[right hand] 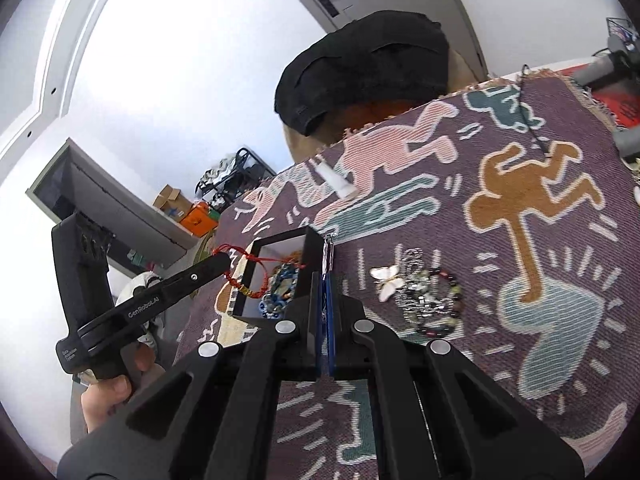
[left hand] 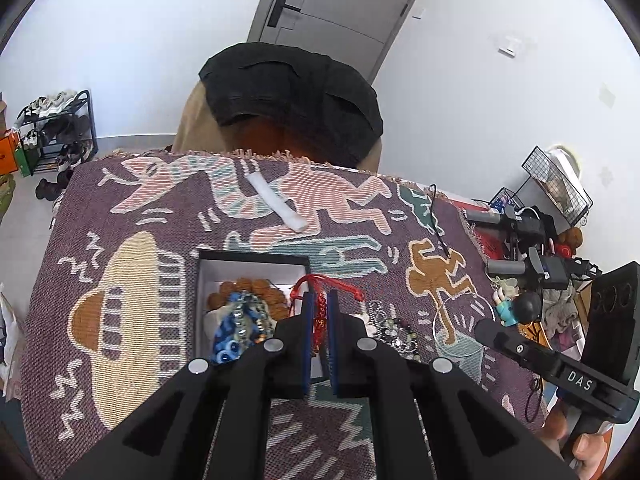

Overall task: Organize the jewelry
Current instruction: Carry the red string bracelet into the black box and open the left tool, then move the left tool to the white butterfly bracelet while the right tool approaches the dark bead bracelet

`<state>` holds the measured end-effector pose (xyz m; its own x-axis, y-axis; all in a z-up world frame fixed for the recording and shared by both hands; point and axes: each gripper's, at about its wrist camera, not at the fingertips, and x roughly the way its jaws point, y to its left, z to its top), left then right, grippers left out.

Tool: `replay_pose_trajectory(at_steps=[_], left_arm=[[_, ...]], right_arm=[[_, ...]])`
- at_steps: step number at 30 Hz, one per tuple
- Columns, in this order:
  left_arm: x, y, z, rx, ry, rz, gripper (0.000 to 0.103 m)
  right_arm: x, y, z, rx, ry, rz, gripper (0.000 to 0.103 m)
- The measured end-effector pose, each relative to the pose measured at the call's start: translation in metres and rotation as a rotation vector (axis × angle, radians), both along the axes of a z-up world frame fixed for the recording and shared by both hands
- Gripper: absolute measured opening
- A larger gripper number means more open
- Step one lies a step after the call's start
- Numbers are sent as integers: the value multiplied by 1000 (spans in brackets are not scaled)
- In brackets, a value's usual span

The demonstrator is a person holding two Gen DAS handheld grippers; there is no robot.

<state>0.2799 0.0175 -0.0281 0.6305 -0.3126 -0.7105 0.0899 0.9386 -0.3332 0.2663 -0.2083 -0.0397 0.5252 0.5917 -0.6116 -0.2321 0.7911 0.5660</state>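
The left hand-held gripper (left hand: 319, 312) is closed on a red cord bracelet (left hand: 320, 292), whose knotted loop stands up between the blue pads and drapes over the right edge of an open black jewelry box (left hand: 256, 258). Seen from the right wrist view, the same left hand-held gripper (right hand: 224, 260) reaches in from the left, and the red cord bracelet (right hand: 244, 276), with small gold beads on it, hangs from its tip across the near left corner of the jewelry box (right hand: 280, 240).

Inside the box lie a brown wooden bead bracelet (left hand: 256, 292) and a blue glass bead bracelet (left hand: 236, 332), the blue one lying over the near part of the brown one.

The right hand-held gripper (right hand: 325, 280) has its blue pads pressed almost together on a thin silver chain (right hand: 329, 252), which sticks up from the tips just beside the right wall of the box.

To the right of the box, a loose pile of jewelry rests on the purple patterned blanket (right hand: 540, 240) that covers the surface: a white butterfly hair clip (right hand: 386, 280), a tangle of silver chains (right hand: 416, 284) and a dark red bead bracelet (right hand: 448, 304), all touching or overlapping one another. In the left wrist view a thin clear bangle (left hand: 460, 324) lies just beyond that pile. A white cloth strip (left hand: 276, 202) lies well apart from the box, towards the far edge of the blanket, and a black cap (left hand: 296, 96) shows beyond that edge.
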Motion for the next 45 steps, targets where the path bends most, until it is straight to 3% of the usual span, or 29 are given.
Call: replay_pose_trajectory(at_steps=[8,10,11,12,13,23,27,33,37,38,39,40,42,45], left_arm=[[8,15,-20,3,24,15,6],[9,14,-26,17,34,12,40],[8,15,-26,30,19,28,76],[4,18,-23,40,-23,49,85],[1,21,-20,46,-55,58,85],[-17,70,-18,48,-46,141,85],[-28,90,-19,51,-50,181,91],[-38,114,-21,34,-42,212,91],[-42,118,-22,33,-42,212,91],[-43,118,-22,34,-44,210,91],[-44,117,-21,35,-46,209,91],[-43,117,-21,35,-46,208,91],[-42,114,-21,29,-45,205,92],[-38,105,-22,27,-44,188,92]], right_arm=[[3,23,-2,-13,5,34,4],[5,27,-2,-16,4,41,4],[5,29,-2,-18,3,44,4],[6,32,-1,-20,2,48,4],[7,35,-1,-22,1,52,4],[18,72,-3,-33,11,107,4],[26,94,-7,-52,18,129,4],[43,123,-21,-80,41,158,4],[53,127,-42,-79,127,174,5],[53,125,-44,-78,127,174,7],[52,122,-45,-79,125,177,21],[50,119,-46,-77,124,177,47],[44,106,-42,-54,95,154,81],[39,94,-33,-37,45,143,84]])
